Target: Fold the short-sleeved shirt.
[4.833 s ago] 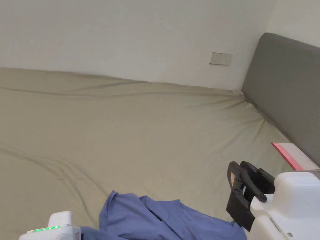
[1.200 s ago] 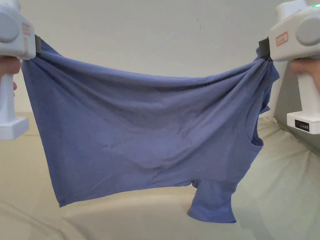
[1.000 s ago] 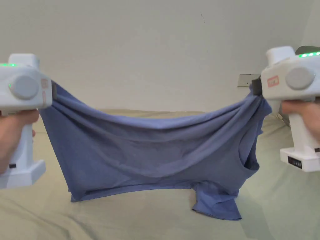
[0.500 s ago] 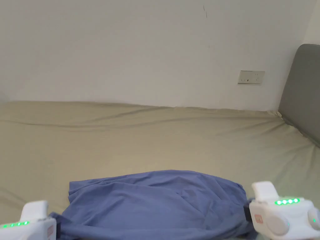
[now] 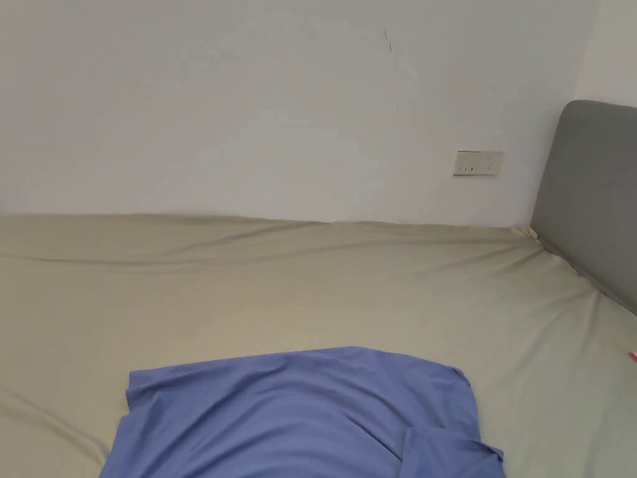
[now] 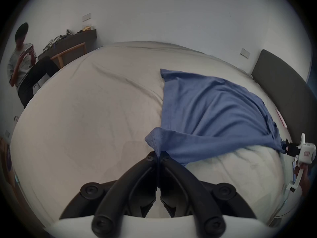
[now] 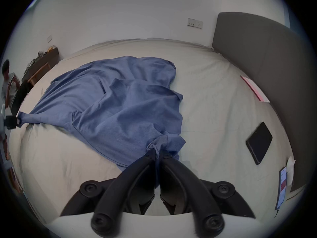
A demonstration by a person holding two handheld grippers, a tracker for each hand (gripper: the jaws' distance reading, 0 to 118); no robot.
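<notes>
Shirt [image 5: 298, 417] plain blue, no print; both tongs [image 6: 158, 154] [image 7: 158, 153] clamped on it.

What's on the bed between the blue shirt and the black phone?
Nothing: in the right gripper view, only bare bed sheet lies between the blue shirt and the black phone.

A wide bed under a wrinkled beige fitted sheet [image 5: 311, 280] runs back to a plain white wall [image 5: 249, 106]. A white rectangular socket plate [image 5: 478, 163] sits on that wall, near a padded grey headboard [image 5: 591, 199] at the bed's right end. In the right gripper view, a flat black phone [image 7: 259, 142] lies on the sheet right of the black fingers [image 7: 173, 166], and a thin pink-edged white booklet [image 7: 253, 88] rests farther off along the headboard. Far left, a seated person [image 6: 22, 61] holds something up beside a dark wooden desk [image 6: 72, 39] strewn with clutter.
</notes>
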